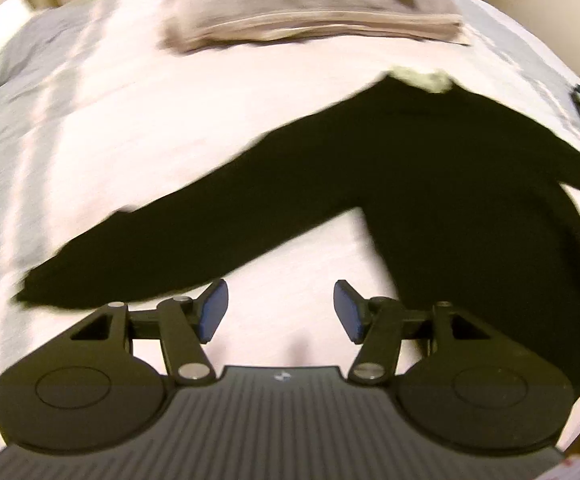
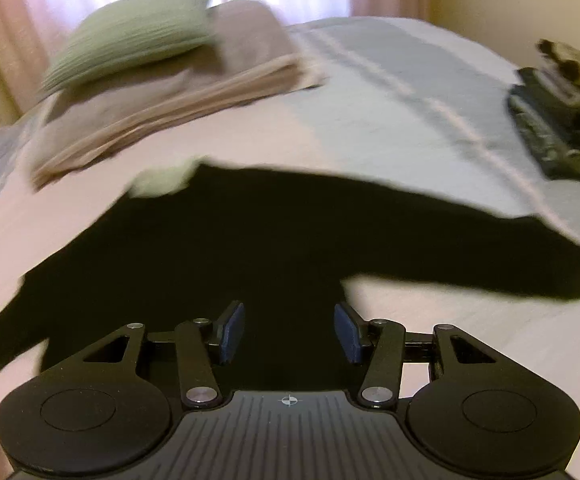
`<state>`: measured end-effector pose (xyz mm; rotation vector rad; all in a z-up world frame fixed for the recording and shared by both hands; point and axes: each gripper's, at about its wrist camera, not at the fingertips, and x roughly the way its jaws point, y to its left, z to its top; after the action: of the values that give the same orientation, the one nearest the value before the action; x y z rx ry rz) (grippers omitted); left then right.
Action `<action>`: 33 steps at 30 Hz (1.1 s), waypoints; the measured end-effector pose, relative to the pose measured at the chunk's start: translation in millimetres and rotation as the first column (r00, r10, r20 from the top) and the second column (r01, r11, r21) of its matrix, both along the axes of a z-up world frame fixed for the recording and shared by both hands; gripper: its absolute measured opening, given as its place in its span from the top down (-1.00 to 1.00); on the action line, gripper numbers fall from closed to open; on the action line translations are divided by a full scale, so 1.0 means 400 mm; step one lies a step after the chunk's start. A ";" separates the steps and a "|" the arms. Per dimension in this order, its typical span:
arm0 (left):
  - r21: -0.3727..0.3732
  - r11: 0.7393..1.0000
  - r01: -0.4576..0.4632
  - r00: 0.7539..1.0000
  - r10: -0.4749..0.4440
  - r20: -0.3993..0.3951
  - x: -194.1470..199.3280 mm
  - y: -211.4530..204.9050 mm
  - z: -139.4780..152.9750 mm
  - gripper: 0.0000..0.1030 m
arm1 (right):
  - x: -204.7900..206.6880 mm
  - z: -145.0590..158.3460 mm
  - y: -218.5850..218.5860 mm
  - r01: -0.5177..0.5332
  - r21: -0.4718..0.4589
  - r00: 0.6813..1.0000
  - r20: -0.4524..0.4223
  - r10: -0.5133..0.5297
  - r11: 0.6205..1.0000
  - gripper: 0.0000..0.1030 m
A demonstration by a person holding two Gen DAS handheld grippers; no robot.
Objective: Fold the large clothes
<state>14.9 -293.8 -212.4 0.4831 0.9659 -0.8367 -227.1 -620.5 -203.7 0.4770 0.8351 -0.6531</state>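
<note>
Black sweater [image 2: 273, 248] spread flat, unfolded, sleeves at 3 and 9 o'clock; left gripper [image 1: 281, 312] and right gripper [image 2: 289, 332] both released, empty.

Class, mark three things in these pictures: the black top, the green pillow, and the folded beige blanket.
Black top [image 2: 249, 248]: right wrist view, middle of its body.
Green pillow [image 2: 129, 32]: right wrist view, centre of its ribbed face.
Beige blanket [image 1: 314, 24]: left wrist view, its folded front edge.
</note>
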 end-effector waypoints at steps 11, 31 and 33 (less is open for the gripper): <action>0.074 0.995 -0.065 0.992 0.057 0.108 0.240 0.408 0.031 -0.13 | 0.265 -0.020 0.464 -0.166 0.126 0.984 -0.045 0.173 0.978 0.08; -0.100 0.993 -0.068 0.993 0.058 -0.106 -0.219 0.164 0.220 -0.90 | -0.248 0.207 0.202 0.152 0.134 0.982 -0.132 -0.134 0.979 -0.47; -0.102 0.990 -0.096 0.991 0.085 -0.106 -0.285 0.139 0.231 -0.92 | -0.294 0.213 0.163 0.140 0.157 0.983 -0.137 -0.118 0.978 -0.47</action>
<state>-99.1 -238.3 -120.0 0.3043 1.0234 -0.8320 -344.8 -555.4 -118.7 0.6497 0.9899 -0.7430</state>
